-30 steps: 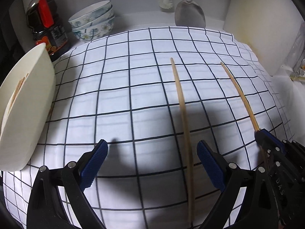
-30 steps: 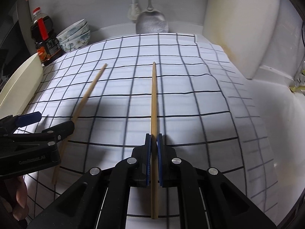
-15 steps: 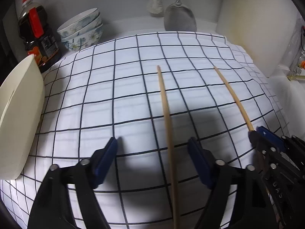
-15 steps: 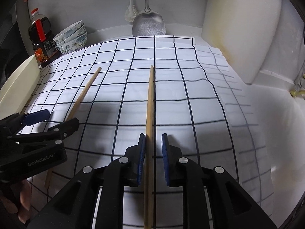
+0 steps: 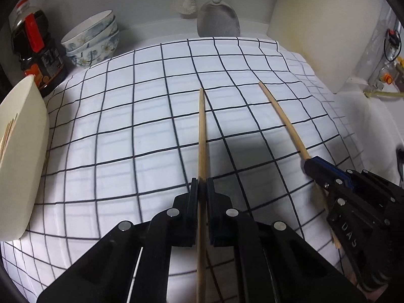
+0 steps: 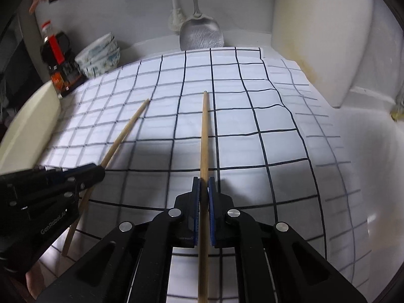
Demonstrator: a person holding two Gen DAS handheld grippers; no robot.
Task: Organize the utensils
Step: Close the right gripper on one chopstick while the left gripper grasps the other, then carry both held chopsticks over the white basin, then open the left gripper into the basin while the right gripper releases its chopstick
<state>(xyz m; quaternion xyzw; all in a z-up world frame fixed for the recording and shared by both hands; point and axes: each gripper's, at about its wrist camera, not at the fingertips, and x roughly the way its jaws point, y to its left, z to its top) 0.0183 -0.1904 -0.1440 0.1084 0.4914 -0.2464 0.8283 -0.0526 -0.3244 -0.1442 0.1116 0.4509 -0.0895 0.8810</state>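
Note:
Two wooden chopsticks lie over a white checked cloth [image 5: 121,126]. In the left wrist view my left gripper [image 5: 201,185] has its jaws closing on the left chopstick [image 5: 202,131], and the blue pads press on it. That grip also shows in the right wrist view, where the left gripper [image 6: 101,169] holds the left chopstick [image 6: 123,133]. My right gripper [image 6: 204,183] has its jaws closing on the right chopstick [image 6: 204,131], pads against the wood. From the left wrist view the right gripper [image 5: 309,165] clamps the right chopstick [image 5: 280,116].
A cream container [image 5: 22,156] with several thin sticks stands at the left edge. Behind it are a dark sauce bottle [image 5: 32,48] and stacked floral bowls [image 5: 93,38]. A metal spatula [image 5: 218,22] and a brush [image 5: 185,2] hang at the back wall. A pale board [image 5: 315,30] leans at the right.
My left gripper's wide open jaws have closed onto the left chopstick. The right gripper loosened slightly half a second ago and has closed again on its chopstick.

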